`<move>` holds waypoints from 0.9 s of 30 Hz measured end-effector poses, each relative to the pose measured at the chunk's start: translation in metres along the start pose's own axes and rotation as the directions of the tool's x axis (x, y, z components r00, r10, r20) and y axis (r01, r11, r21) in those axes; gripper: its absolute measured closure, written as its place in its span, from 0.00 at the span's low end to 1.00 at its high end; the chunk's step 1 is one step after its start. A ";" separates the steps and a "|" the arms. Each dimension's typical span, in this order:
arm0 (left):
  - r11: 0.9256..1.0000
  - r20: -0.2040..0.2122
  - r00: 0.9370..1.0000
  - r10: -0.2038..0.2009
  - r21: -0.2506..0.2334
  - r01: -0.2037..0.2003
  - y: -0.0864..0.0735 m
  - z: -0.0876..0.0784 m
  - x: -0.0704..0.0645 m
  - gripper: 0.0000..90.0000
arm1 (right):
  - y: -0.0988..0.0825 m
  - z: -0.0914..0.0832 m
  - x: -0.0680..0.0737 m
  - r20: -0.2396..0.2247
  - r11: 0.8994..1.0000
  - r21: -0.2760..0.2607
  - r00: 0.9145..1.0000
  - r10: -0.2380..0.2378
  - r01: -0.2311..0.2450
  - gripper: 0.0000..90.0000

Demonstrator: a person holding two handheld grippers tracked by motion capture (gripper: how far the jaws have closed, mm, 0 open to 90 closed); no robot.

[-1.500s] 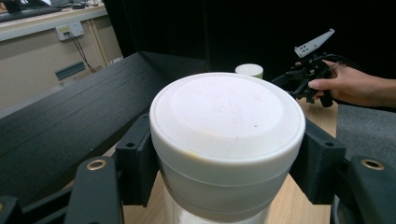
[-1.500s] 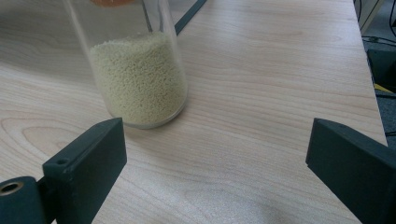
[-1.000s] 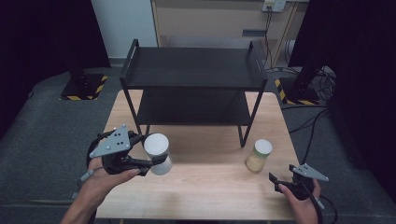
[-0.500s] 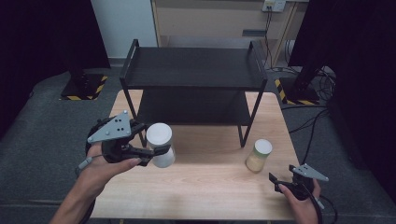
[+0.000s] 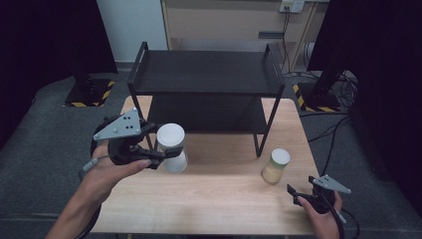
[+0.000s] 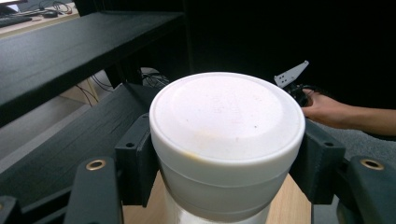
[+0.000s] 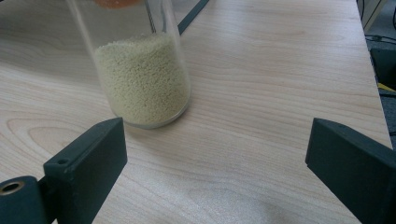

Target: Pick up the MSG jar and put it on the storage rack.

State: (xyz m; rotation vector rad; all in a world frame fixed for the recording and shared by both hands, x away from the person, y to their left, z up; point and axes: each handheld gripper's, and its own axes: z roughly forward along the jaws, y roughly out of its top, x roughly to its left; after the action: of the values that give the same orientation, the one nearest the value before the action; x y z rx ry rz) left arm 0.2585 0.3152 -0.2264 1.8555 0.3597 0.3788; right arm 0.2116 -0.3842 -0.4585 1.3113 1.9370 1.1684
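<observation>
Here, pale grains in glass jar (image 7: 140,70)

My left claw (image 5: 166,155) grips a white jar (image 5: 171,148) with a broad, flat white lid, upright, its body clamped between both black jaws just under the lid. It hangs clear of the counter (image 5: 219,199), just in front of the black shelf rack (image 5: 206,74), near the rack's left front leg. In the left gripper view the jar's (image 6: 226,140) lid looks smooth and faintly speckled.
</observation>
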 end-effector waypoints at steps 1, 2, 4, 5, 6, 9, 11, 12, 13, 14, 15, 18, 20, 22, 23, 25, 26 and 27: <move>1.000 0.000 1.000 0.001 0.000 -0.001 0.002 0.000 0.001 0.37 | 0.000 0.000 0.000 0.000 1.000 0.000 1.000 0.000 0.000 0.06; 1.000 0.000 1.000 0.002 -0.001 -0.002 0.005 -0.001 0.001 0.37 | 0.000 0.000 0.000 -0.001 1.000 0.000 1.000 0.000 0.000 0.06; 1.000 -0.001 1.000 0.004 -0.005 -0.004 0.010 -0.001 0.003 0.37 | 0.000 0.000 0.001 -0.001 1.000 0.001 1.000 -0.002 0.002 0.07; 1.000 0.000 1.000 0.003 -0.008 -0.003 0.011 -0.001 0.003 0.37 | 0.000 0.000 0.001 -0.001 1.000 0.001 1.000 -0.002 0.002 0.06; 1.000 0.001 1.000 0.000 -0.011 0.000 0.013 -0.001 0.004 0.37 | 0.000 0.000 0.001 -0.001 1.000 0.001 1.000 -0.001 0.001 0.06; 1.000 -0.002 1.000 0.001 -0.012 -0.001 0.018 -0.001 0.005 0.37 | 0.000 0.000 0.000 -0.001 1.000 -0.001 1.000 0.000 0.000 0.07; 1.000 -0.006 1.000 0.008 -0.011 -0.008 0.022 -0.001 0.005 0.37 | 0.000 0.000 0.000 -0.002 1.000 -0.001 1.000 0.000 0.000 0.07; 1.000 -0.006 1.000 0.008 -0.012 -0.009 0.023 -0.001 0.006 0.37 | 0.000 0.000 0.000 -0.002 1.000 -0.001 1.000 -0.001 0.001 0.07; 1.000 -0.007 1.000 0.007 -0.014 -0.007 0.025 -0.001 0.006 0.37 | 0.000 0.000 0.000 -0.002 1.000 -0.001 1.000 0.000 0.000 0.07; 1.000 -0.006 1.000 0.003 -0.016 -0.004 0.027 -0.001 0.007 0.37 | 0.000 -0.001 0.000 -0.002 1.000 -0.002 1.000 0.000 0.000 0.07; 1.000 -0.007 1.000 0.001 -0.018 -0.001 0.028 -0.002 0.008 0.37 | 0.000 -0.001 0.000 -0.002 1.000 -0.002 1.000 0.000 0.000 0.07; 1.000 -0.014 1.000 -0.003 -0.024 0.002 0.033 -0.003 0.010 0.37 | 0.000 -0.001 -0.001 -0.004 1.000 -0.002 1.000 0.000 0.000 0.07; 1.000 -0.014 1.000 -0.002 -0.027 0.001 0.036 -0.004 0.011 0.37 | 0.000 -0.001 -0.001 -0.004 1.000 -0.003 1.000 0.001 -0.001 0.07; 1.000 -0.016 1.000 -0.001 -0.031 0.001 0.039 -0.005 0.012 0.37 | 0.000 -0.001 -0.001 -0.005 1.000 -0.002 1.000 -0.001 0.001 0.07; 0.999 -0.017 1.000 -0.002 -0.033 0.001 0.041 -0.005 0.013 0.37 | 0.000 -0.001 -0.001 -0.006 1.000 -0.001 1.000 -0.001 0.001 0.07; 0.999 -0.020 1.000 -0.002 -0.035 0.001 0.045 -0.006 0.015 0.37 | 0.000 0.000 -0.001 -0.008 1.000 0.000 1.000 0.000 0.000 0.07; 0.999 -0.020 1.000 -0.003 -0.035 0.002 0.047 -0.007 0.015 0.37 | 0.000 0.000 -0.001 -0.008 1.000 0.000 1.000 0.000 0.000 0.07; 0.999 -0.023 1.000 -0.003 -0.034 0.002 0.049 -0.007 0.016 0.37 | 0.000 0.000 -0.001 -0.009 1.000 -0.001 1.000 0.000 0.000 0.07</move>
State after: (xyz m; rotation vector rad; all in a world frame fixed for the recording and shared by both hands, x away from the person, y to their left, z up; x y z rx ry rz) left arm 0.2724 0.3131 -0.1769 1.8182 0.3688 0.4027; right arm 0.2115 -0.3849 -0.4583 1.3081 1.9423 1.1766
